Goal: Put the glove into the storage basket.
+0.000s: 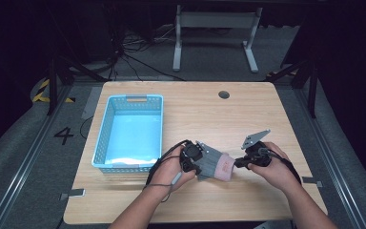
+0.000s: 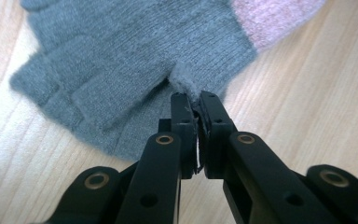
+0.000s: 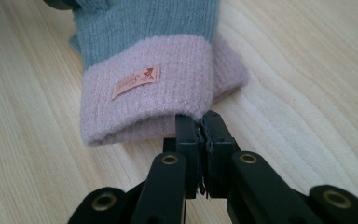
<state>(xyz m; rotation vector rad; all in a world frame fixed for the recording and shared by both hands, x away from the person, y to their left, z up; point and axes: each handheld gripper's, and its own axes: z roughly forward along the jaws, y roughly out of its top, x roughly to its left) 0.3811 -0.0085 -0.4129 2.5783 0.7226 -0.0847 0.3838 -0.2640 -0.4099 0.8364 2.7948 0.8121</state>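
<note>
I have a knitted glove (image 1: 213, 164) between my two grippers, near the front of the table (image 1: 248, 109), just right of the blue basket (image 1: 129, 131). It is grey over the hand and fingers, with a soft pink cuff (image 3: 149, 93) at its right end. A small orange label (image 3: 136, 81) is sewn on the cuff. The knit is fine and a little fuzzy, and the grey fingers lie flat on the wood, overlapping one another at the left.

My left gripper (image 2: 193, 100) is clenched on a small tuft at the grey edge of the glove, the jaws pressed together with the wool pulled up between them. My right gripper (image 3: 200, 122) is pinched on the lower rim of the pink cuff, its jaws closed tight with the edge caught between them.

From the high view my left hand (image 1: 171, 169) sits at the glove's left end and my right hand (image 1: 271, 167) at its right, cuff end.
</note>
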